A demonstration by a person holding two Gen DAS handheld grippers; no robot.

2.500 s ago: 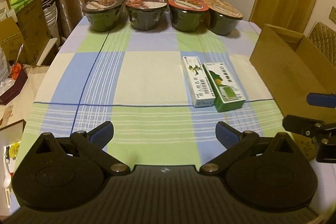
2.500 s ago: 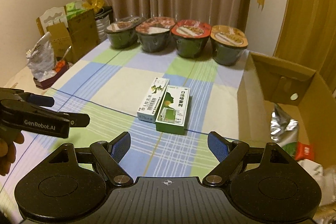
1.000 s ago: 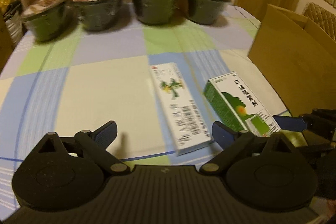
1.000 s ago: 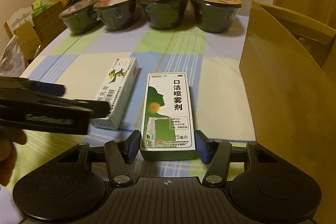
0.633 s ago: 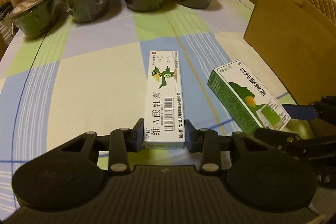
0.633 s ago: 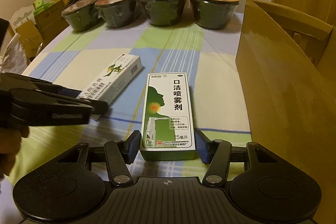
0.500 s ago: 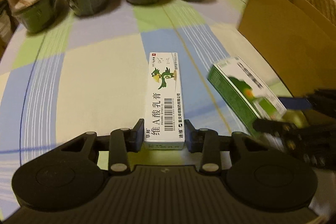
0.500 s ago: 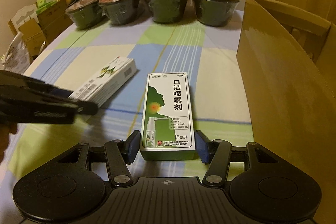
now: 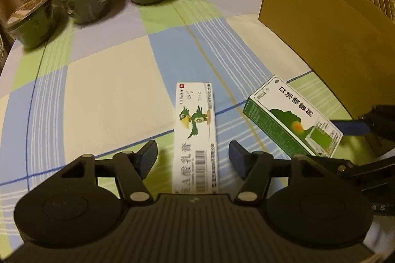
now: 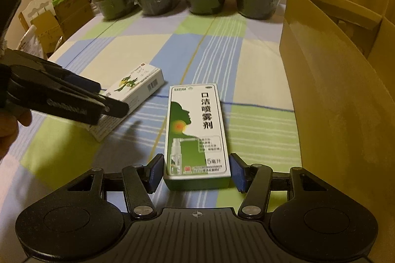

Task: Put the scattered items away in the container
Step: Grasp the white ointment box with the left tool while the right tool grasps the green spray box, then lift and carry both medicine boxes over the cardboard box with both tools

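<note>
The right gripper (image 10: 196,171) is clenching the near end of the green spray box (image 10: 196,132), which is lying flat on the table (image 10: 123,41) just beside the cardboard box (image 10: 333,102), its long axis pointing away toward the bowls. The left gripper (image 9: 192,154) is standing released, its fingers straddling the white ointment box (image 9: 195,134) without touching it, that box likewise pointing lengthwise away. I judge the pick-up step is underway: next, the left needs closing, then both boxes lifting over the container's wall.
</note>
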